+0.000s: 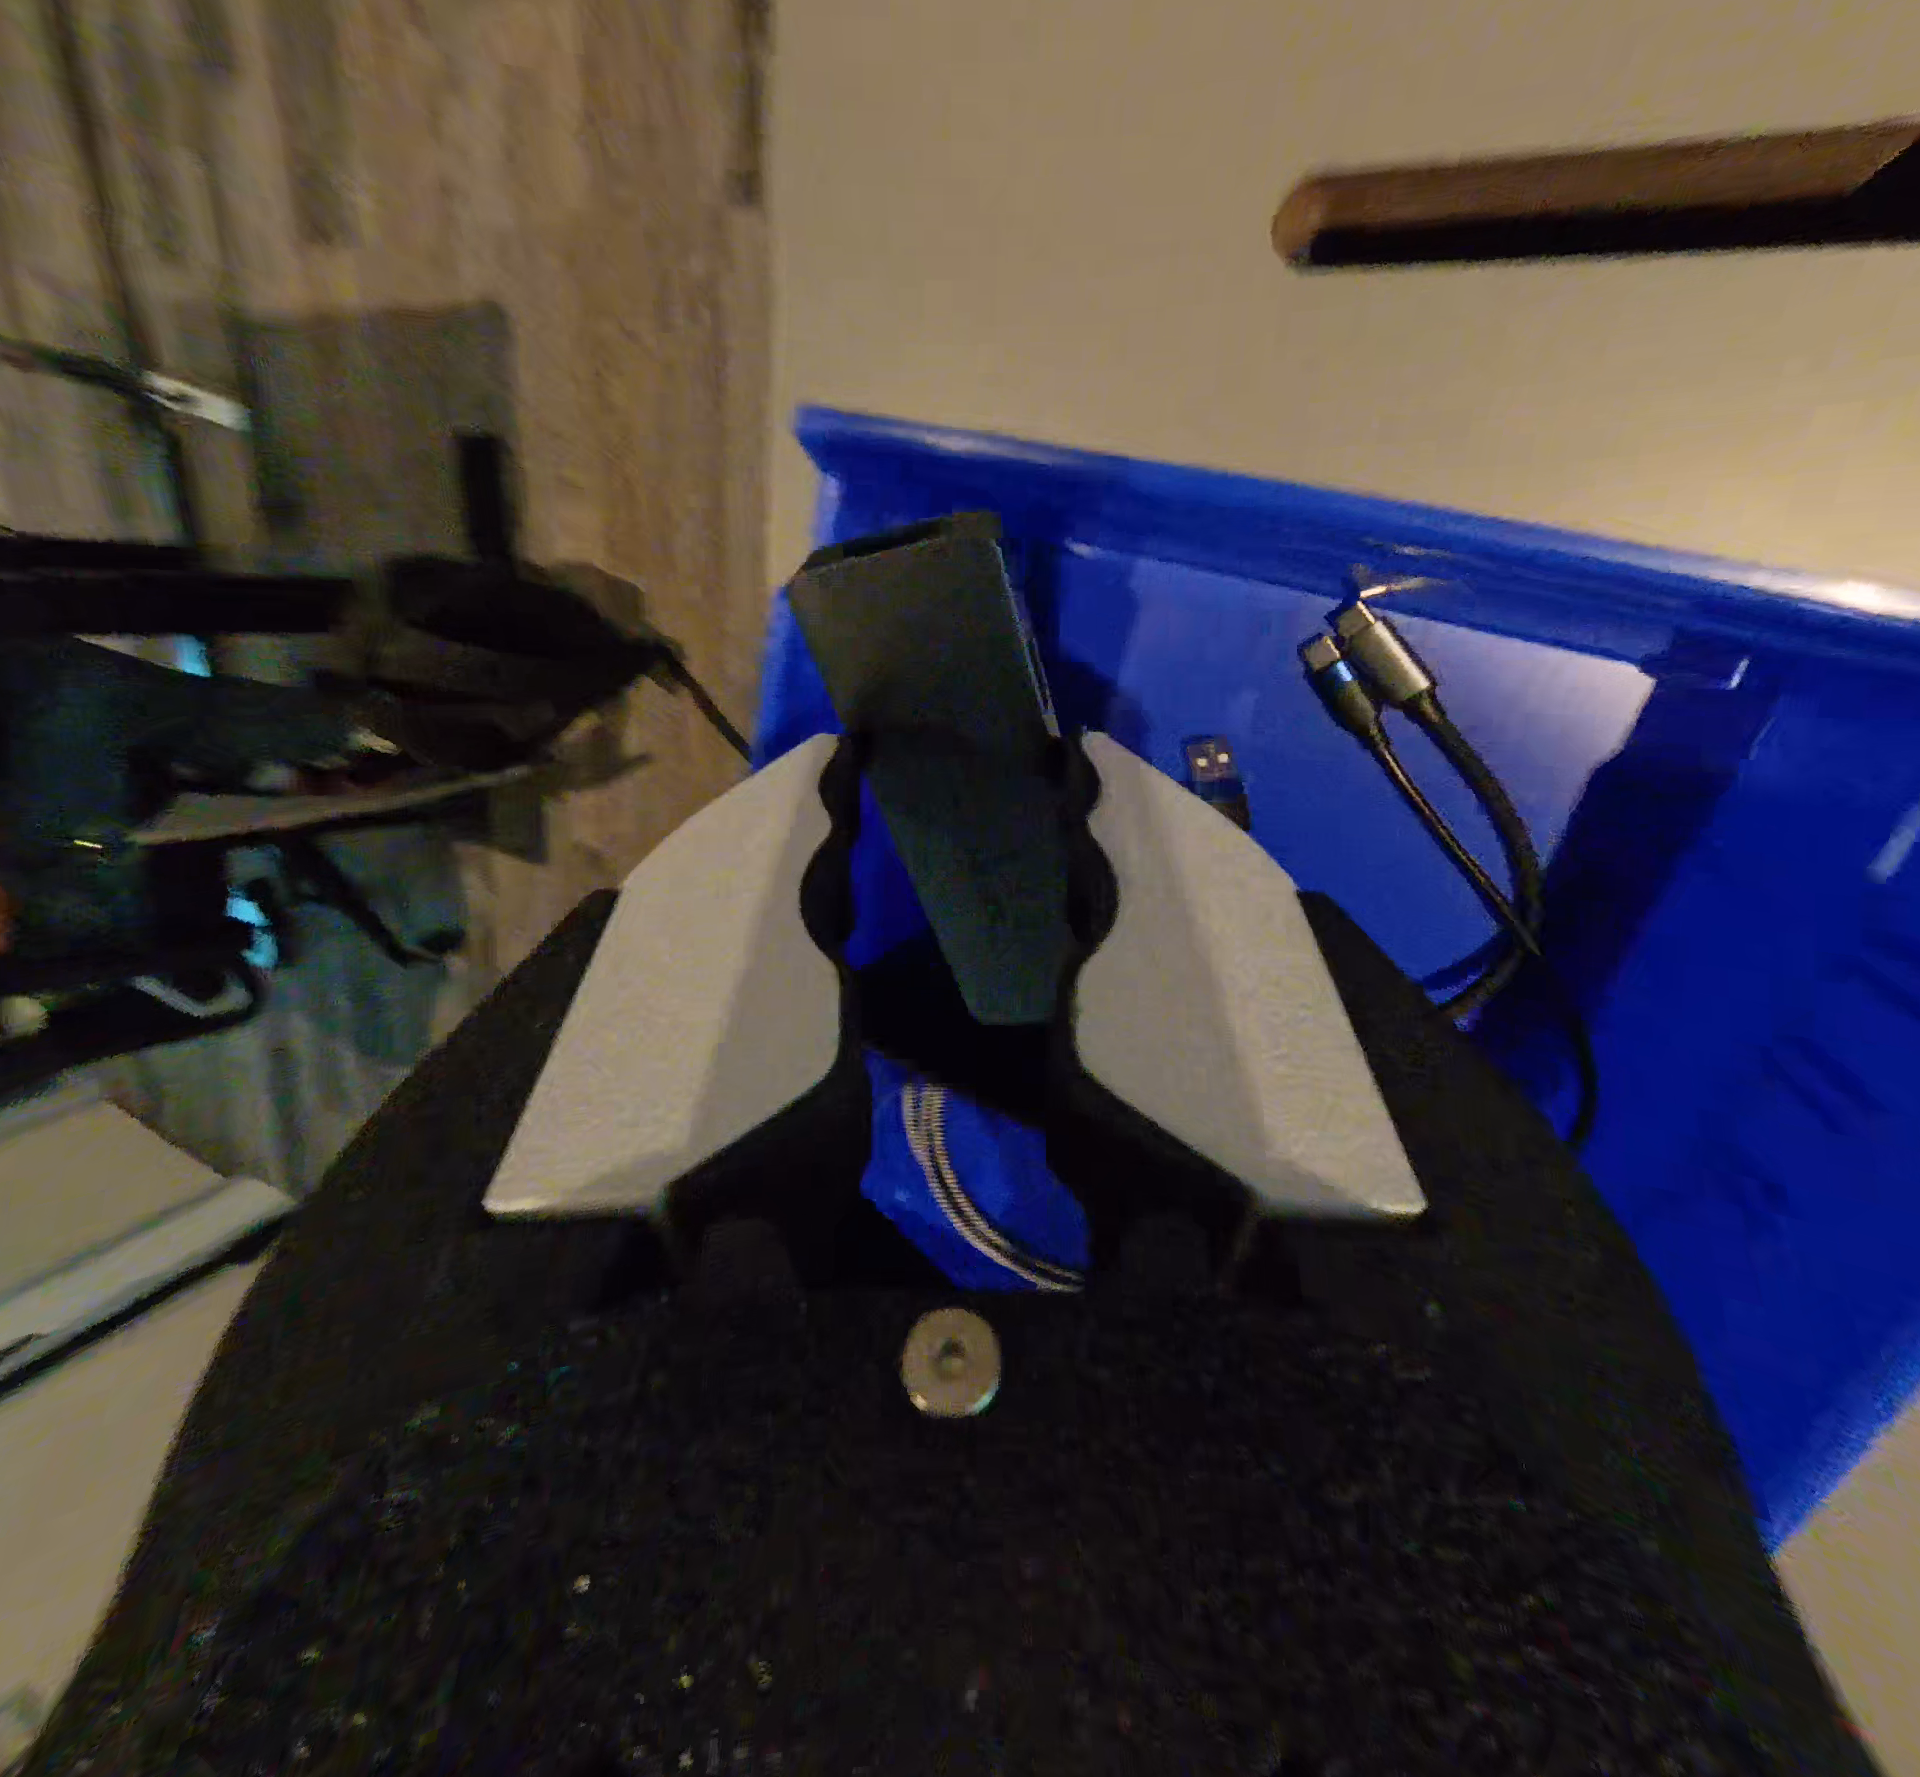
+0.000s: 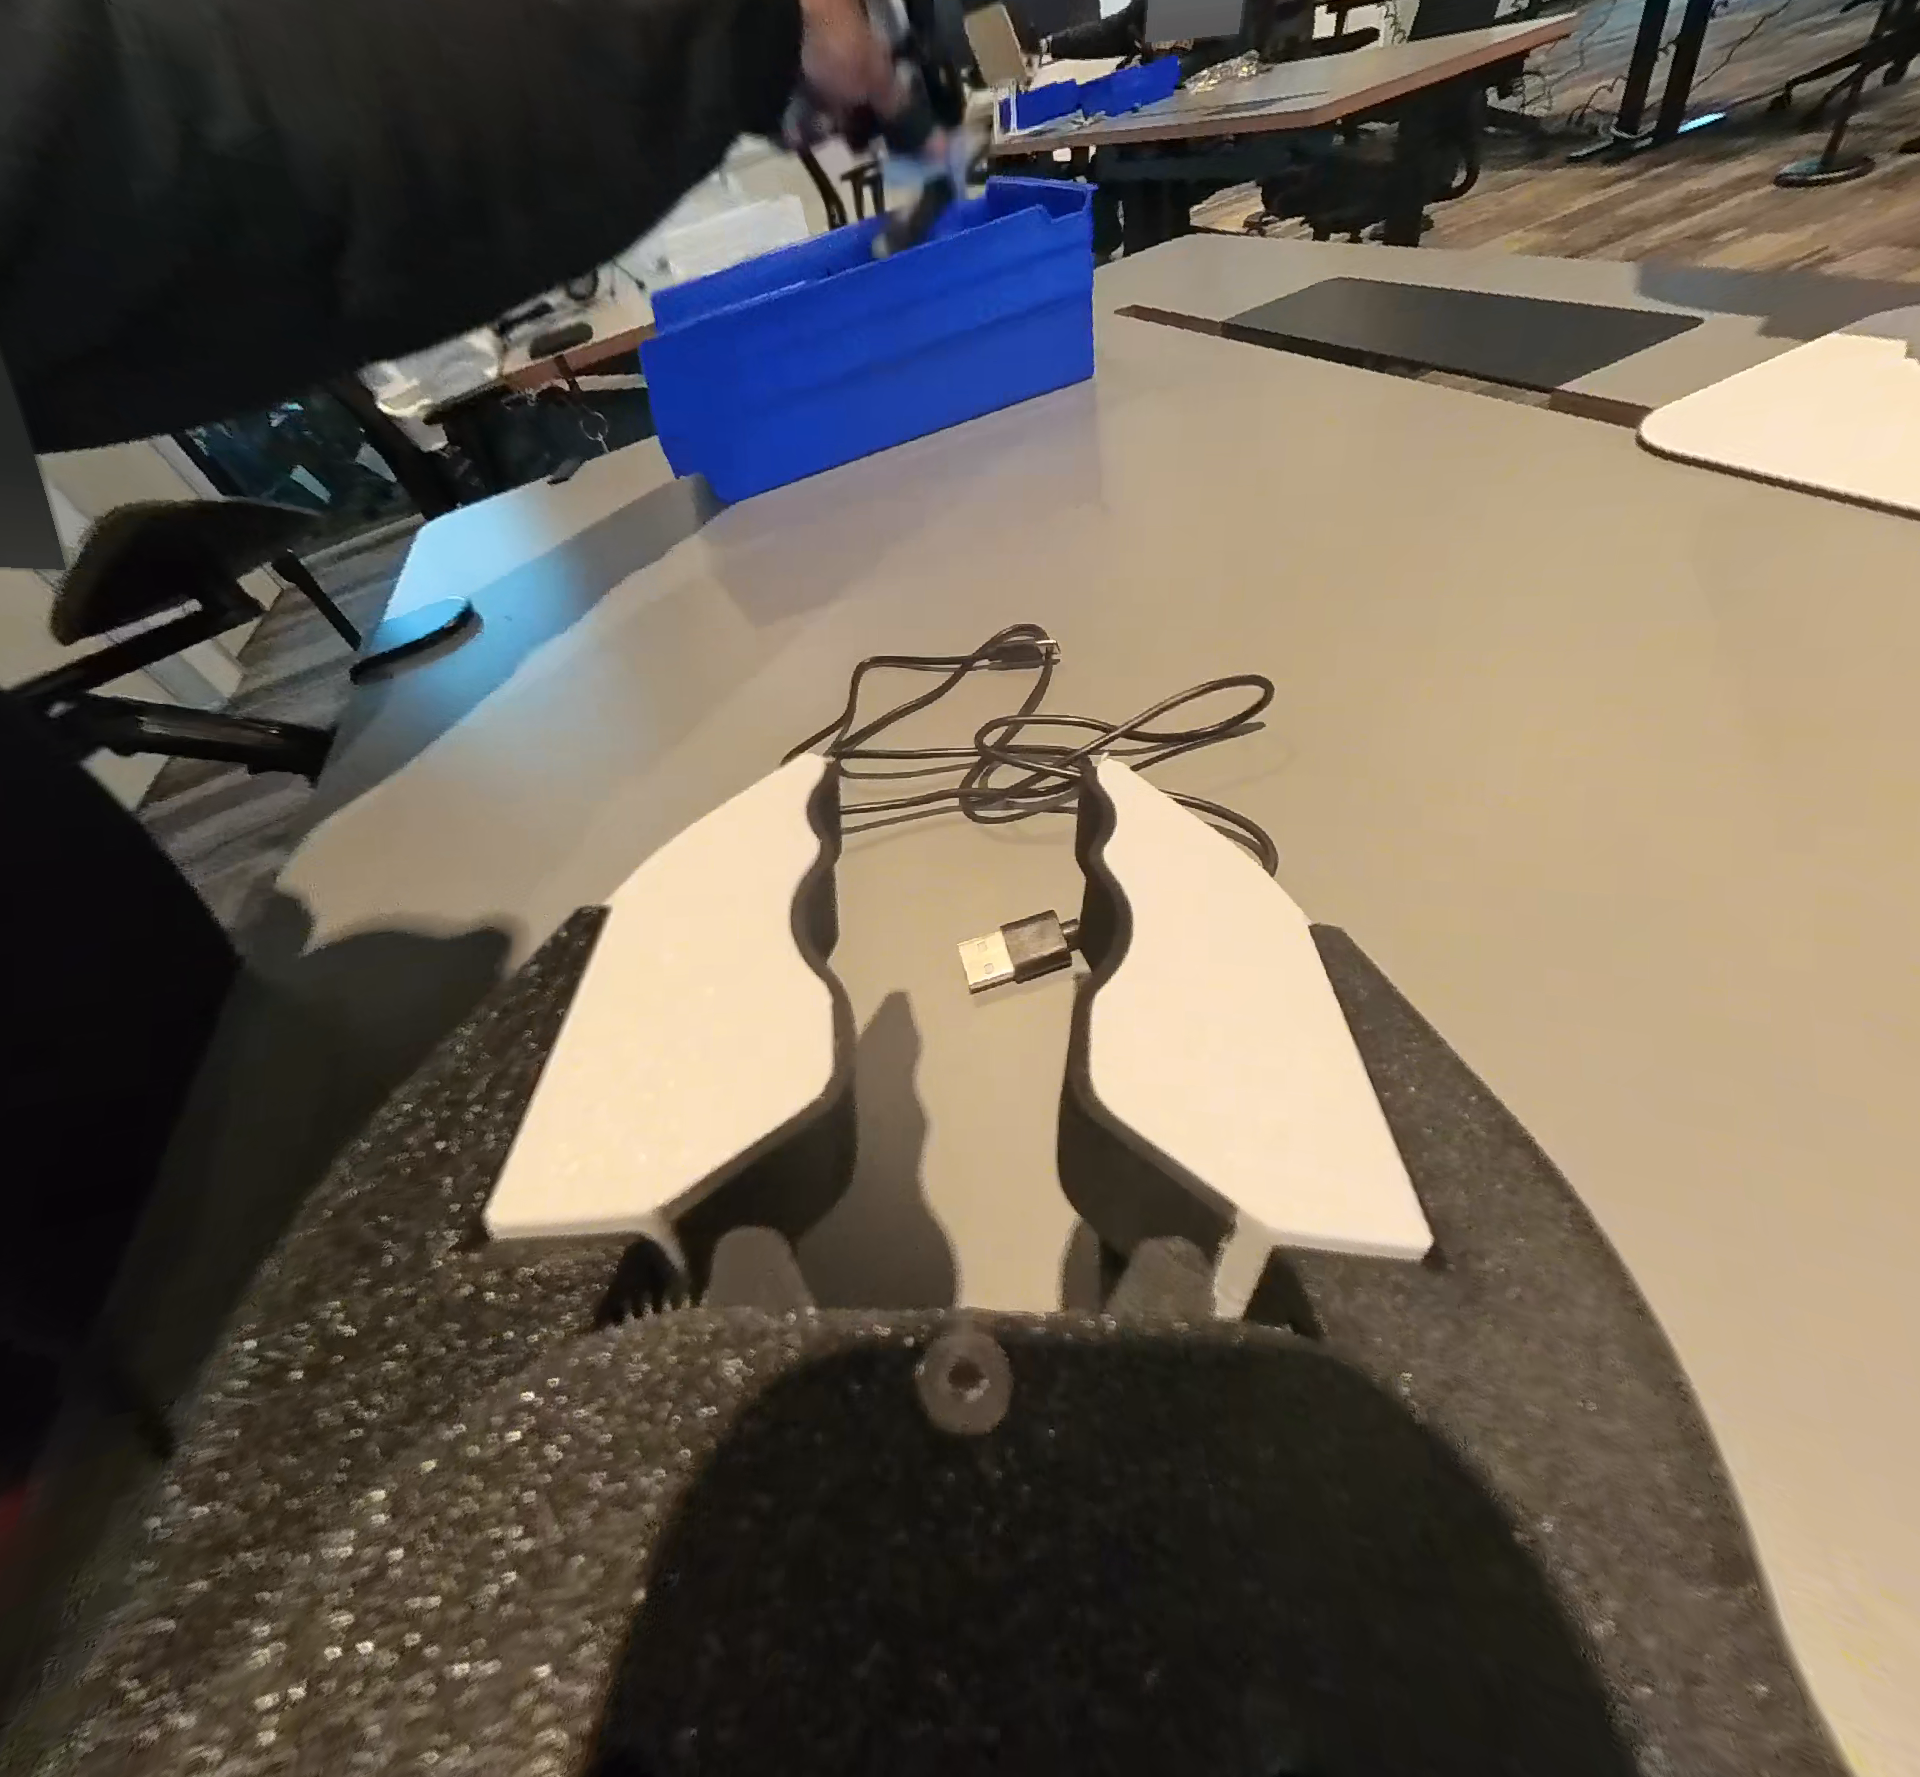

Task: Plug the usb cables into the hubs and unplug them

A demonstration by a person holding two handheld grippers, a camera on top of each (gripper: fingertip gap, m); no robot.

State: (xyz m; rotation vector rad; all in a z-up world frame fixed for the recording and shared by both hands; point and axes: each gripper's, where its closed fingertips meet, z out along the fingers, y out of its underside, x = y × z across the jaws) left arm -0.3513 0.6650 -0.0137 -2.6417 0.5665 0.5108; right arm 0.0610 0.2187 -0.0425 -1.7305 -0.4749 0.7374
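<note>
In the left wrist view my left gripper [image 1: 961, 761] is shut on a dark, flat usb hub [image 1: 935, 667] and holds it over the blue bin [image 1: 1766, 1000]. A braided silver cable [image 1: 966, 1197] shows under the hub. Grey-tipped cables [image 1: 1392, 688] and a blue usb plug [image 1: 1210, 771] lie in the bin. In the right wrist view my right gripper [image 2: 961, 777] is open, low over the grey table [image 2: 1455, 792]. A black usb cable [image 2: 1039, 740] lies tangled there, its plug [image 2: 1013, 953] between the fingers, close to the right one. The left gripper [image 2: 925, 189] shows blurred at the bin [image 2: 873, 356].
A person's dark sleeve [image 2: 364, 148] reaches across the top left. A white mat [image 2: 1808, 428] and a black mat [image 2: 1455, 335] lie at the table's far right. A chair [image 2: 177, 564] stands off the table's left edge. More desks stand behind. Spacing between my two grippers at the tips: around 60 centimeters.
</note>
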